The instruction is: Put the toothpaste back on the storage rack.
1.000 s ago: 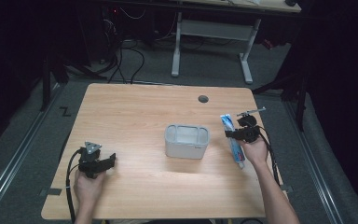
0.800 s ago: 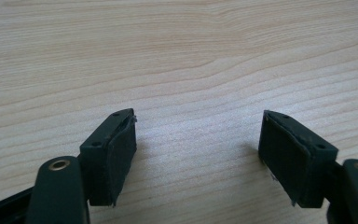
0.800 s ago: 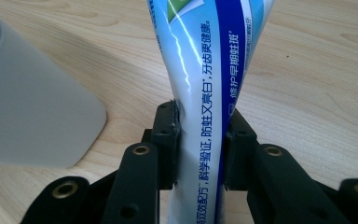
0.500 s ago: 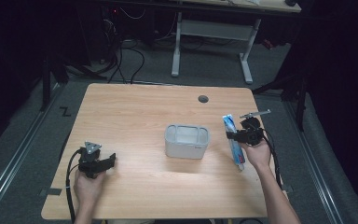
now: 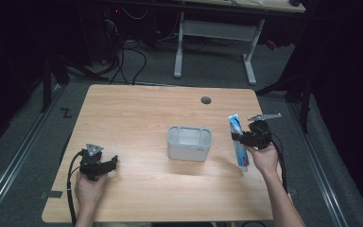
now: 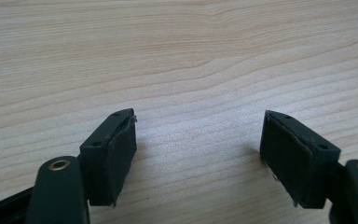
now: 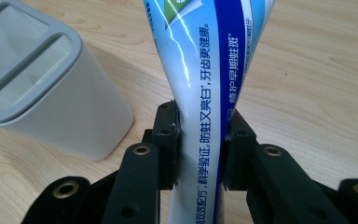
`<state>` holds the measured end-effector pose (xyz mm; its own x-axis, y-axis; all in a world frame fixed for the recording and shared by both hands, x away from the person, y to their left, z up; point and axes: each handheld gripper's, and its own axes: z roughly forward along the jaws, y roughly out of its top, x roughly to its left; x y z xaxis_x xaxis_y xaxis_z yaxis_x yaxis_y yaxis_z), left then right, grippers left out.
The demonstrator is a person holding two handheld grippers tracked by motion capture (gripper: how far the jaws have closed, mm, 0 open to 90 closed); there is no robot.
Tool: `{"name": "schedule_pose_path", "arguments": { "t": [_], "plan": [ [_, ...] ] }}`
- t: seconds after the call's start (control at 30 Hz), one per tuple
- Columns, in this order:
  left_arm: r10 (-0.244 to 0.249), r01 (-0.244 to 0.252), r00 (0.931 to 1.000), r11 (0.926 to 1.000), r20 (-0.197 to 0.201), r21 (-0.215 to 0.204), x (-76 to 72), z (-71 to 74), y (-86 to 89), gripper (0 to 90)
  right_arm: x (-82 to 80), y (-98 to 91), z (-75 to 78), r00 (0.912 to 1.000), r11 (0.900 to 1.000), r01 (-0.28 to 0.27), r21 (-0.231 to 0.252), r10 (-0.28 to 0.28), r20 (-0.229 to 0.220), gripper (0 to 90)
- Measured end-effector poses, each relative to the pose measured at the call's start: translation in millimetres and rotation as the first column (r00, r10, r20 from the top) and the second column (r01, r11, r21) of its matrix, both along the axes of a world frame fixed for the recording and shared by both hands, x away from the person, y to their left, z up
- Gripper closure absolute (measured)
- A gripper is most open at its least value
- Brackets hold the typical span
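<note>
A blue and white toothpaste tube [image 5: 237, 141] [image 7: 204, 84] is pinched at its middle between the jaws of my right gripper [image 5: 244, 137] [image 7: 200, 140], lifted off the table at the right. A grey two-slot holder [image 5: 189, 142] [image 7: 32, 88] stands at the table's middle, to the left of the tube. My left gripper [image 5: 111, 162] [image 6: 198, 154] rests low over bare wood near the front left, its jaws wide apart with nothing between them.
The wooden table [image 5: 137, 113] has a round cable hole [image 5: 206, 100] near its far edge. Cables trail from both grippers toward the front edge. A white-legged desk [image 5: 215, 33] stands on the floor beyond the table.
My right gripper has lifted the toothpaste tube and tilted it more upright, drifting slightly to the right. The left gripper has stayed put.
</note>
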<state>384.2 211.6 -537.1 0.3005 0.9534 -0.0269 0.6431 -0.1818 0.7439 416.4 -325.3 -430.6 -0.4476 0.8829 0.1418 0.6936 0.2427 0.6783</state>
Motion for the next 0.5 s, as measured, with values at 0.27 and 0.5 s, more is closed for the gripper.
{"name": "schedule_pose_path", "arguments": {
  "t": [0.27, 0.5],
  "plan": [
    [0.002, -0.002, 1.0000, 1.0000, -0.002, 0.007, 0.0, 0.1, -0.4, 27.8, -9.0, -0.7, 5.0, 0.9991, 0.9993, -0.017, 0.032, 0.016, 0.040, 71.5],
    [0.002, -0.002, 1.0000, 1.0000, -0.001, 0.002, 0.0, 0.0, -0.2, 27.7, -17.4, -0.4, 14.6, 0.9966, 0.9977, -0.036, 0.057, 0.031, 0.076, 71.5]
  ]
}}
